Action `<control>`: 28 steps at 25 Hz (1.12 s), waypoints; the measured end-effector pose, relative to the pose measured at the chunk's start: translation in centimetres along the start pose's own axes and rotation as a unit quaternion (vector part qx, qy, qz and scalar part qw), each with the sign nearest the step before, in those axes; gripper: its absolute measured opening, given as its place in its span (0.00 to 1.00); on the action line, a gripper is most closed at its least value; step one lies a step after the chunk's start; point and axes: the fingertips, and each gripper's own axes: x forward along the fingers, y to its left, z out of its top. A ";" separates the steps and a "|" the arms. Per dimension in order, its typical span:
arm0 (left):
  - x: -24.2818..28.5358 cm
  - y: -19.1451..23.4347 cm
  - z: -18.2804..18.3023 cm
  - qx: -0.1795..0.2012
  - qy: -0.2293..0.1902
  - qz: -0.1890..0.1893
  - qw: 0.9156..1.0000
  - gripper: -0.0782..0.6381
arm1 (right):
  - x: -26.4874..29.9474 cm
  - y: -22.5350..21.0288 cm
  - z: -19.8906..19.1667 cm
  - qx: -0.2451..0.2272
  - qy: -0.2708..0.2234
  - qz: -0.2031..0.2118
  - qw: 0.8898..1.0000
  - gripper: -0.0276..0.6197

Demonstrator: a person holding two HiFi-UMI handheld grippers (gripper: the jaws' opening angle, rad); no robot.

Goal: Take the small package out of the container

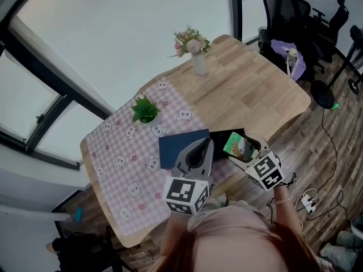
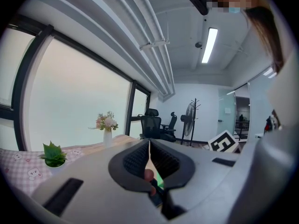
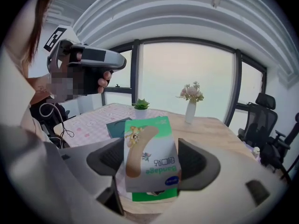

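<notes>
The right hand-held gripper clamps a small bandage box between its ribbed pads. The box is glossy green-and-white card printed with a tan plaster strip and a cartoon, and it is held clear of the table at the near right end of the dark open container. The left hand-held gripper has its jaws pressed together with nothing between them. Left of the container lies a flat dark-blue panel on a pink checked tablecloth. Beyond the container stand a small potted plant and, on the bare wooden table, a white vase of flowers.
</notes>
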 end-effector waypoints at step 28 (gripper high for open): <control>-3.2 -7.7 0.8 0.044 -0.022 0.016 0.999 0.13 | -12.5 -2.1 3.8 0.074 -0.185 -0.084 0.976 0.59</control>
